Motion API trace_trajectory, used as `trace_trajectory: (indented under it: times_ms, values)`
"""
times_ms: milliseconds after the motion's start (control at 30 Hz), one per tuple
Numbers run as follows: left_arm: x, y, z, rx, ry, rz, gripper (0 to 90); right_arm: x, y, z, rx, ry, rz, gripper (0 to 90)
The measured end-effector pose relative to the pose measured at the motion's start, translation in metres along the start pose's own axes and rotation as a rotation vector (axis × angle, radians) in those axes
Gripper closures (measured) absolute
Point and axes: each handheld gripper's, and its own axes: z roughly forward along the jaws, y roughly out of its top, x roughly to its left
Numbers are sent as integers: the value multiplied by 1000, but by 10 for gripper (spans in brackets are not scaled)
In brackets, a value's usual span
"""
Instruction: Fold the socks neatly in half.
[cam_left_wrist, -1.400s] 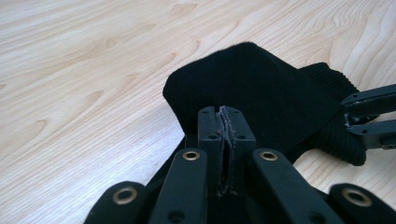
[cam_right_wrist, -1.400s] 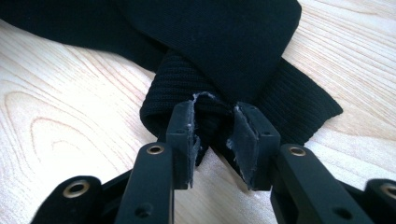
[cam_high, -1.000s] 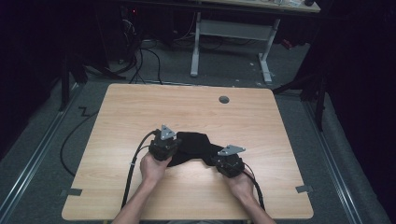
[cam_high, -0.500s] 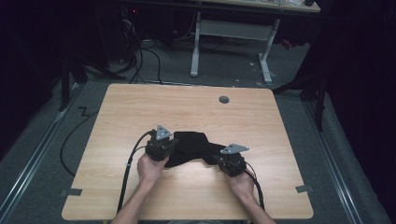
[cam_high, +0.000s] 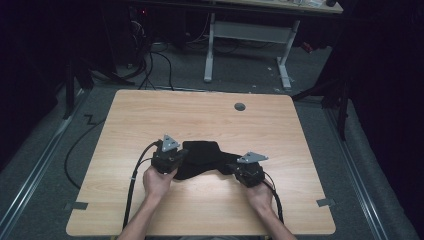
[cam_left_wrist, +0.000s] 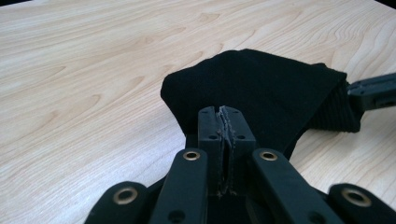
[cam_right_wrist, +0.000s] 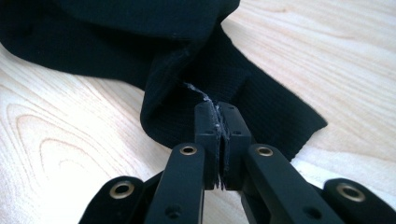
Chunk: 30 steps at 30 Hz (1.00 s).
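Black knitted cloth (cam_high: 202, 159) lay on the wooden table (cam_high: 150, 115), stretched between the two tongs. The left tongs (cam_left_wrist: 223, 122) had their jaws pressed fully together on one edge of the cloth, and the cloth spread away in front of them as a wide rounded fold. The right tongs (cam_right_wrist: 217, 119) had just finished closing, and their jaws were tight on the ribbed band of the cloth, which ran away from their tips toward the bulk of the fabric. In the high view the left tongs (cam_high: 169, 156) and the right tongs (cam_high: 246, 169) stood apart, with the cloth bunched in the middle, nearer to the left ones.

I judged that the grasping step was complete: both ends were caught, and the work in hand seemed to be spreading or folding the cloth. The next move probably called for lifting both tongs together and pulling them gently apart, so that the middle fold could open, while keeping both grips firm so the thin edge did not slip out
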Motion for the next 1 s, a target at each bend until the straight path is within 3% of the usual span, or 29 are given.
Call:
trace_trajectory:
  times_ms: [333, 633, 1000]
  values:
    - [1, -6, -8, -11, -2, 0, 878, -3, 2, -2, -33, -18, 9, 886]
    - [2, -10, -10, 0, -6, -1, 879, -4, 14, -7, -61, -40, -4, 886]
    - [-1, -20, -16, 20, 11, 14, 878, -11, 13, -16, -85, -75, -1, 886]
